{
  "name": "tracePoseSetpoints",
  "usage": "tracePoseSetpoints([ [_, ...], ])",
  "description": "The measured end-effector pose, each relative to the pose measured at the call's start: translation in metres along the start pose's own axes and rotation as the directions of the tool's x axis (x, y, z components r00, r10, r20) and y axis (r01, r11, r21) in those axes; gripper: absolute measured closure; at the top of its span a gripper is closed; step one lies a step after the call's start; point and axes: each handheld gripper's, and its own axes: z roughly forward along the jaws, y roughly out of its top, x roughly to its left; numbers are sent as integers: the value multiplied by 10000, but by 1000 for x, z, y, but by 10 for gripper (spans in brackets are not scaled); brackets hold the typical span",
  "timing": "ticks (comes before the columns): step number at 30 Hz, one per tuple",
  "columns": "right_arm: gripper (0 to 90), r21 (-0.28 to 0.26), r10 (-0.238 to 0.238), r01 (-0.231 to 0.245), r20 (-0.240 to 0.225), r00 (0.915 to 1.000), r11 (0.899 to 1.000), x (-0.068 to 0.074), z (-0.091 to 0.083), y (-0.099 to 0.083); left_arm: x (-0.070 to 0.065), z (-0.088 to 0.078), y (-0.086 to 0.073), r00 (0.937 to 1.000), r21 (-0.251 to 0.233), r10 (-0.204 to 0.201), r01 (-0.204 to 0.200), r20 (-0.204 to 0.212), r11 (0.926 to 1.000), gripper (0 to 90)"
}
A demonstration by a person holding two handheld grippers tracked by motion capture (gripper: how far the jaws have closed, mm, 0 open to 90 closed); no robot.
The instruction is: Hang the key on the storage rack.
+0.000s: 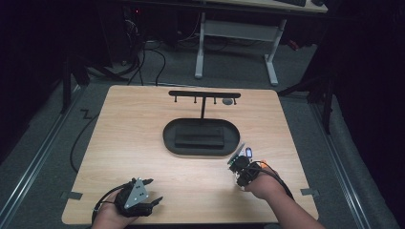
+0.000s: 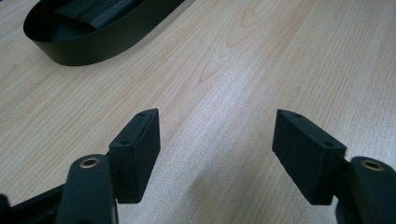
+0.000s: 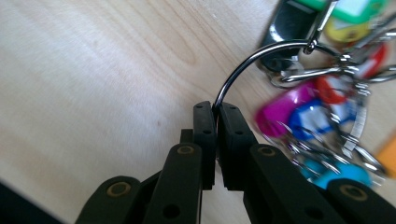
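In the right gripper view my right gripper (image 3: 216, 109) is shut on a big metal key ring (image 3: 254, 56). A bunch of coloured key tags (image 3: 299, 109), pink, blue, red, green and yellow, hangs from the ring just above the wood. In the high view this gripper (image 1: 241, 167) sits at the table's front right with the key bunch (image 1: 248, 153) at its tip. My left gripper (image 1: 155, 191) rests at the front left, and its own view shows it (image 2: 217, 126) open with only bare wood between the jaws.
A black oval tray (image 1: 169, 136) stands mid-table, bearing a T-shaped rack (image 1: 204, 94) with small hooks; the tray's wall (image 2: 93, 49) also appears in the left gripper view. The wooden table (image 1: 124, 124) has dark floor around it, and a desk frame (image 1: 239, 31) stands beyond.
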Motion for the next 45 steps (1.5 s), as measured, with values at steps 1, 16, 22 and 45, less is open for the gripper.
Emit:
tracePoseSetpoints([
  [1, 872, -142, -346, 348, 146, 9993, 9993, -2, -8, -2, 0, 0, 0, 10000, 9, 8, -8, 1, 10000, 327],
  [16, 879, -522, -878, 960, 1411, 9861, 9940, -11, -71, -28, 0, 1, 0, 10000, 64, 24, -24, 9, 10000, 328],
  [22, 881, -631, -952, 1044, 1342, 9864, 9925, -16, -91, -34, -1, 1, 0, 10000, 36, 56, -56, 21, 10000, 332],
  [45, 881, -1394, -653, 787, 976, 9931, 9871, -21, -160, -26, 3, 3, -5, 10000, -51, -79, 78, -30, 10000, 328],
])
